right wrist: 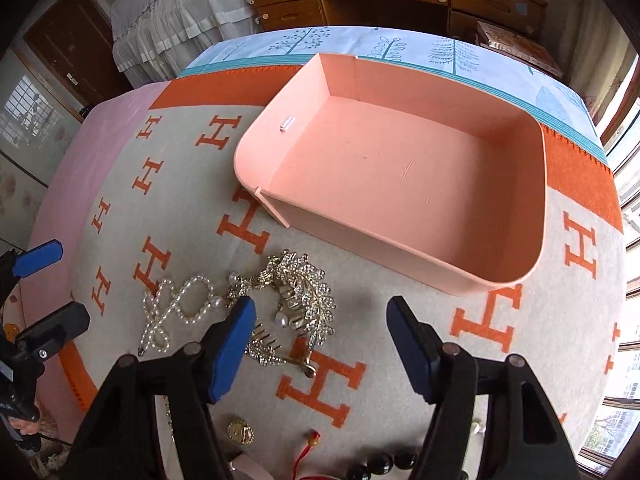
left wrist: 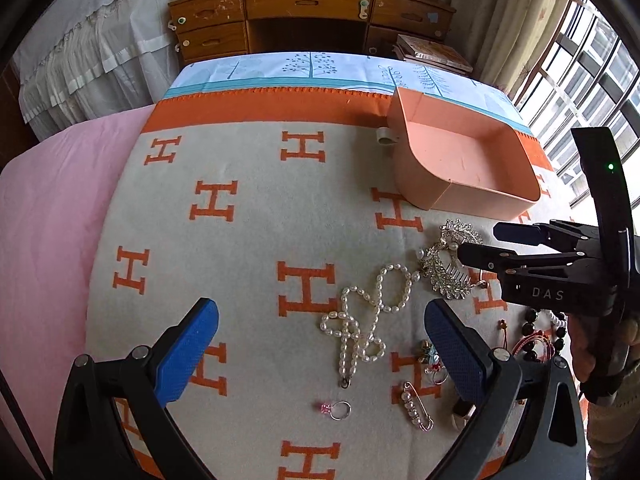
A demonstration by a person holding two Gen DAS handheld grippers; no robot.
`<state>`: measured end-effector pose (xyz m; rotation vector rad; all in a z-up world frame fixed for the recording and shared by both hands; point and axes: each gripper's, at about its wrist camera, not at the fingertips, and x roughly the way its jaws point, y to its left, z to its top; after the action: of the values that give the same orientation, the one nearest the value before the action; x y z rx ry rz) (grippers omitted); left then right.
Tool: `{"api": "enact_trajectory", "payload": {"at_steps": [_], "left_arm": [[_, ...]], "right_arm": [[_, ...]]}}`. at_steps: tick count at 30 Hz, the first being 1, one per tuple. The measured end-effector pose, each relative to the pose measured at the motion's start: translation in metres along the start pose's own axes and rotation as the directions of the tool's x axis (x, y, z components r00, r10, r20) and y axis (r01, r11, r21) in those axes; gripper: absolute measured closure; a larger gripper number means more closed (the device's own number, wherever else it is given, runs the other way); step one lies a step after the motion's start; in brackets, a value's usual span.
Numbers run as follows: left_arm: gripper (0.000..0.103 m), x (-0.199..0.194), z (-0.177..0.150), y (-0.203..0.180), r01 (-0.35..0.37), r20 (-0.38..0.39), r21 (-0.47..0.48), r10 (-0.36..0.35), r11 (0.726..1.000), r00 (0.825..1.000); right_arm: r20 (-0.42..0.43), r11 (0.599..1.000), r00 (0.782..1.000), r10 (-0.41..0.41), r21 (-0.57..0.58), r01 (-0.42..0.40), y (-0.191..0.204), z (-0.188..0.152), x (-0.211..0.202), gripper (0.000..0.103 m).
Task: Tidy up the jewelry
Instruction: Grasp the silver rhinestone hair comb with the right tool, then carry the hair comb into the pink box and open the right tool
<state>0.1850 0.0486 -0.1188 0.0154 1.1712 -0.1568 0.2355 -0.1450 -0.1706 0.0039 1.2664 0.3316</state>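
Jewelry lies scattered on a grey blanket with orange H marks. A white pearl necklace [left wrist: 360,320] [right wrist: 176,312] lies looped below my left gripper [left wrist: 320,312] [right wrist: 70,282], which hovers open with nothing held. To its right sits a rhinestone hair comb [left wrist: 448,268] [right wrist: 296,300]. My right gripper [right wrist: 320,306] [left wrist: 478,242] is open just above it, its left finger [right wrist: 236,332] over the comb's edge, and nothing is gripped. An empty peach-pink box [right wrist: 532,208] [left wrist: 416,184] stands beyond the jewelry.
Close to me lie a ring with a pink stone [left wrist: 336,410], a pearl safety pin [left wrist: 416,404], a gold round piece [right wrist: 240,432], a red cord [right wrist: 308,444] and dark beads [left wrist: 536,320]. A wooden desk [left wrist: 304,4] stands past the bed, with windows on the right.
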Motion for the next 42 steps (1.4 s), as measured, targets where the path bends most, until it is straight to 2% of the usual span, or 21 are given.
{"api": "enact_trajectory", "payload": {"at_steps": [2,3,6,8,18,28,36,42], "left_arm": [[0.001,0.005,-0.001,0.001,0.000,-0.011,-0.006,0.000,1.000,1.000],[0.001,0.007,-0.001,0.000,-0.002,-0.010,-0.006,0.002,1.000,1.000],[0.001,0.009,-0.003,0.000,-0.013,0.001,-0.002,0.013,1.000,1.000],[0.001,0.012,-0.005,0.000,-0.016,0.002,-0.004,0.016,1.000,1.000],[0.001,0.013,-0.019,0.002,-0.051,0.012,-0.017,0.052,0.999,0.999],[0.001,-0.002,-0.023,0.010,-0.057,0.044,-0.034,0.059,0.998,0.997],[0.001,-0.017,-0.025,0.007,-0.064,0.082,-0.026,0.066,0.998,0.994],[0.001,-0.024,-0.026,0.002,-0.069,0.111,-0.015,0.070,0.998,0.991]], "right_arm": [[-0.018,1.000,1.000,-0.012,-0.020,0.012,0.002,0.004,0.007,0.046],[-0.026,0.999,0.999,-0.022,-0.027,0.022,0.003,0.005,0.009,0.047],[-0.016,0.997,0.999,-0.051,-0.067,0.050,0.009,0.007,0.010,0.059],[-0.016,0.994,0.998,-0.066,-0.089,0.065,0.011,0.007,0.011,0.075],[0.015,0.984,0.992,-0.124,-0.124,0.125,0.023,-0.007,0.002,0.076],[0.104,0.989,0.990,-0.099,-0.099,0.109,0.033,-0.014,-0.052,0.077],[0.227,0.993,0.969,-0.098,-0.049,0.112,0.034,0.010,-0.102,0.077],[0.288,0.989,0.947,-0.145,0.076,0.128,0.013,0.043,-0.115,0.077]]}}
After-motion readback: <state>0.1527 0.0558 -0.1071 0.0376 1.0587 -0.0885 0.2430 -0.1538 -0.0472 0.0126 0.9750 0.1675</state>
